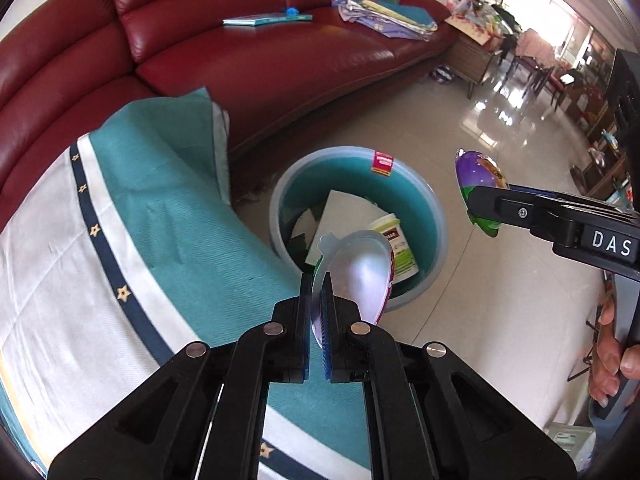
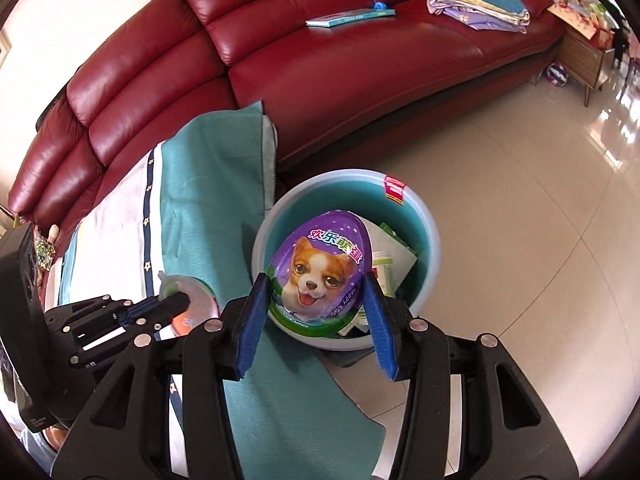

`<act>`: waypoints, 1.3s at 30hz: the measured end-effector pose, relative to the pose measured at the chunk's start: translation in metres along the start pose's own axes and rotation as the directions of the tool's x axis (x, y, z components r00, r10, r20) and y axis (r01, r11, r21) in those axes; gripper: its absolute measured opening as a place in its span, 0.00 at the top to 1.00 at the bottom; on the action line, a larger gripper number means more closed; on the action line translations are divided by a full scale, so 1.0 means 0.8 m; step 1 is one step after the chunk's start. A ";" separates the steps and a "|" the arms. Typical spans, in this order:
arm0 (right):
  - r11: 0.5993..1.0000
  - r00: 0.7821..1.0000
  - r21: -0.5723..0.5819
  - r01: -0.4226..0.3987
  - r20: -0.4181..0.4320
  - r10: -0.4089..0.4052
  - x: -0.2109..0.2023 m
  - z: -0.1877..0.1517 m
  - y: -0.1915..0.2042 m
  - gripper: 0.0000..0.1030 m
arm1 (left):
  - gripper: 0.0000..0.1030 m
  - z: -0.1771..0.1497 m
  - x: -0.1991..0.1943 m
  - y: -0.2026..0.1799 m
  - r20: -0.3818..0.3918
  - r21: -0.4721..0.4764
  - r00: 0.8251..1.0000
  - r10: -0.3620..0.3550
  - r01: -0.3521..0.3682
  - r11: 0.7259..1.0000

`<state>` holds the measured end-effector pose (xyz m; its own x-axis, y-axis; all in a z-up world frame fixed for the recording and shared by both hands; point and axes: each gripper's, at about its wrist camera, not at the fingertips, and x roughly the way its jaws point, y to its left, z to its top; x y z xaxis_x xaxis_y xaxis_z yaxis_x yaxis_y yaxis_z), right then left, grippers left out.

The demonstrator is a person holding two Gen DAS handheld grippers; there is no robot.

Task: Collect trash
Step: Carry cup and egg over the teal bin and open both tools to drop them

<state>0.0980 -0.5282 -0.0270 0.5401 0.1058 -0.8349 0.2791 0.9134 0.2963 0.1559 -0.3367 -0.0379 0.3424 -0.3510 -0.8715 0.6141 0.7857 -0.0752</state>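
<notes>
My left gripper [image 1: 317, 280] is shut on a thin clear plastic lid [image 1: 360, 276] and holds it over the table's edge, just short of the teal bin [image 1: 434, 216]. The bin stands on the floor and holds a white card [image 1: 344, 220] and a white tub [image 1: 398, 248]. My right gripper [image 2: 316, 280] is shut on a purple egg-shaped pack with a puppy picture [image 2: 320, 268], held above the bin [image 2: 424, 240]. The right gripper with the pack [image 1: 480, 184] shows at right in the left wrist view; the left gripper [image 2: 176, 300] with the lid [image 2: 196, 308] shows at lower left in the right wrist view.
A table under a teal and white cloth [image 1: 132, 220] is at left, beside the bin. A dark red leather sofa [image 1: 260, 64] curves behind, with a book [image 1: 264, 19] and a pile of papers [image 1: 380, 8] on it. Tiled floor [image 1: 500, 128] lies to the right.
</notes>
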 end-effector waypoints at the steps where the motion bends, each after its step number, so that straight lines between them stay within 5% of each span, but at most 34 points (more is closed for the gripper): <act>1: 1.000 1.000 0.004 0.002 -0.001 -0.002 0.001 0.001 -0.004 0.56 | 0.95 0.004 0.007 -0.007 -0.007 0.008 1.000 -0.006 0.006 1.000; 14: 0.998 0.999 0.056 0.036 -0.026 -0.035 0.025 0.021 -0.035 0.56 | 0.94 0.047 0.083 -0.033 -0.069 0.054 0.996 -0.060 0.064 0.997; 16: 0.997 0.999 0.062 0.040 -0.032 -0.038 0.030 0.024 -0.037 0.56 | 0.84 0.052 0.094 -0.031 -0.084 0.052 0.994 -0.066 0.070 0.996; 18: 0.997 0.999 0.063 0.040 -0.037 -0.038 0.033 0.025 -0.039 0.56 | 0.43 0.055 0.100 -0.030 -0.083 0.047 0.996 -0.039 0.043 0.998; 21: 0.997 0.998 0.058 0.041 -0.043 -0.038 0.037 0.027 -0.038 0.56 | 0.19 0.053 0.100 -0.026 -0.054 0.041 0.999 0.004 -0.002 0.999; 27: 0.998 0.998 0.044 0.034 -0.056 -0.031 0.045 0.029 -0.032 0.56 | 0.08 0.042 0.088 -0.016 -0.050 0.037 0.998 0.036 -0.034 0.999; 36: 0.999 0.996 -0.031 0.023 -0.082 -0.025 0.058 0.037 0.000 0.55 | 0.05 0.020 0.059 0.010 -0.049 -0.051 0.999 0.013 -0.015 0.999; 39: 0.998 0.997 -0.049 0.027 -0.075 -0.031 0.059 0.038 0.012 0.26 | 0.05 0.018 0.054 0.018 -0.054 -0.071 0.998 0.021 -0.025 0.997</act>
<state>0.1504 -0.5267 -0.0491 0.4704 0.1068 -0.8760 0.2543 0.9342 0.2504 0.1896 -0.3476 -0.0700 0.3165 -0.3068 -0.8976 0.5538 0.8280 -0.0878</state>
